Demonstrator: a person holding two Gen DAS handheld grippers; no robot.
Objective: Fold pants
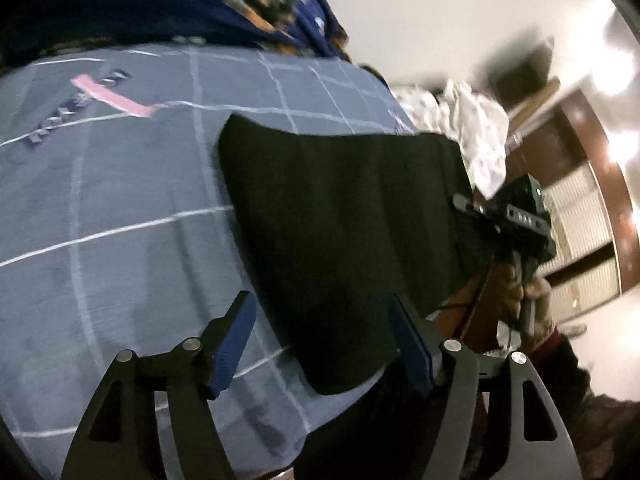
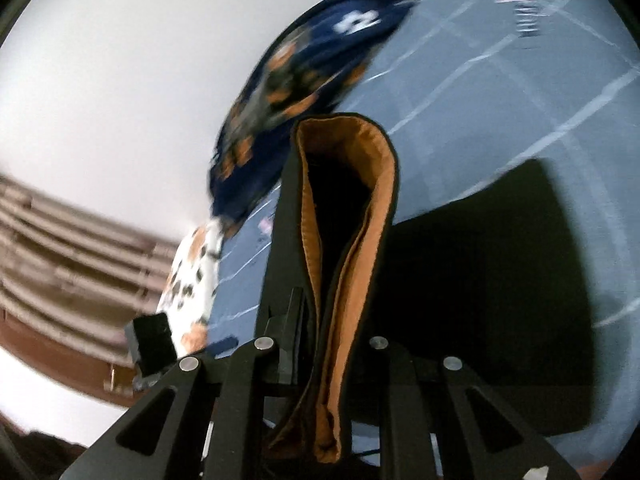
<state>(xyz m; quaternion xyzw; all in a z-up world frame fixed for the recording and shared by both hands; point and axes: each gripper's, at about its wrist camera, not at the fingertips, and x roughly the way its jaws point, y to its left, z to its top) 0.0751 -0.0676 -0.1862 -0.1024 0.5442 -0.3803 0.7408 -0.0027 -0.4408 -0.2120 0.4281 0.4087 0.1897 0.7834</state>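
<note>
The black pants [image 1: 344, 224] lie folded across a blue-grey checked bedspread [image 1: 120, 220]. My left gripper [image 1: 324, 324] is open, its blue-padded fingers [image 1: 236, 336] standing just above the pants' near edge, one on either side. My right gripper [image 1: 516, 220] shows at the pants' far right end. In the right wrist view it [image 2: 320, 320] is shut on the pants' end, whose orange-brown lining [image 2: 360, 240] stands up between the fingers; the black pants [image 2: 480, 280] spread to the right.
A navy and orange patterned garment [image 1: 224, 4] lies at the bed's far edge. A white printed cloth [image 1: 476, 132] is heaped beyond the pants. A pink strip [image 1: 116, 96] is on the bedspread. Wooden furniture [image 1: 592, 152] stands at right.
</note>
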